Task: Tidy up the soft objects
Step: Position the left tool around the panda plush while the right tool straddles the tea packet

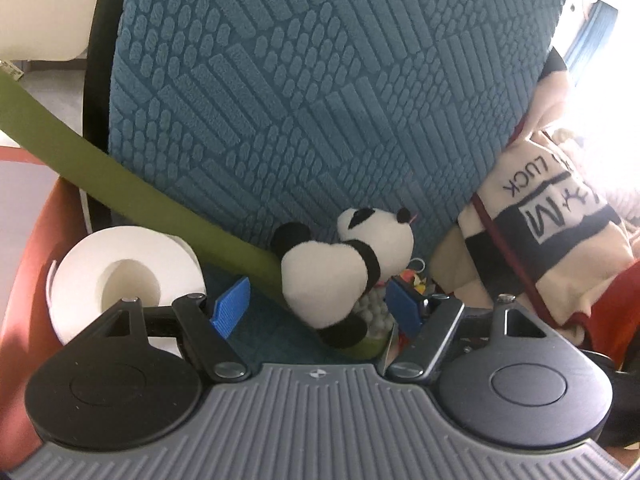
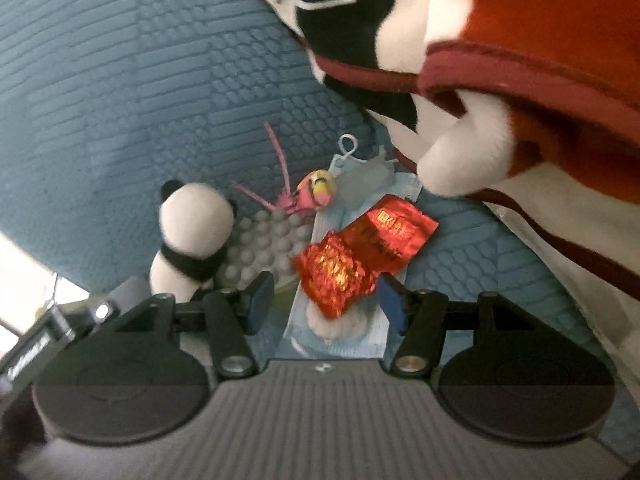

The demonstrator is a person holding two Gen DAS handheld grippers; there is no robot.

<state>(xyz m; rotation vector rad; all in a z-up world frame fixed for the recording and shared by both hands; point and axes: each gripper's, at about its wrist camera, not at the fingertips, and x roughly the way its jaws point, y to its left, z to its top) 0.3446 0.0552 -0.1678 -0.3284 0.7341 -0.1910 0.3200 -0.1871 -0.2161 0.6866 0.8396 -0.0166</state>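
Note:
A small panda plush [image 1: 340, 268] lies against a big teal textured cushion [image 1: 304, 80]. My left gripper [image 1: 318, 306] is open, its blue pads [image 1: 232, 306] standing on either side of the panda without pressing it. In the right wrist view the same panda [image 2: 192, 232] sits at the left. My right gripper [image 2: 327, 302] is open over a crinkled red foil packet [image 2: 332, 276] and a flat red packet [image 2: 384, 232], which rest on a pale blue mask package [image 2: 336, 340]. A pink and yellow toy [image 2: 316, 194] lies just beyond them.
A toilet paper roll [image 1: 124, 280] stands at the left beside a green band [image 1: 100, 168]. A large cream plush with black lettering and red trim [image 1: 552, 220] leans in from the right [image 2: 520, 60]. A grey bumpy pad [image 2: 264, 240] lies beside the panda. An orange rim [image 1: 24, 280] curves along the left.

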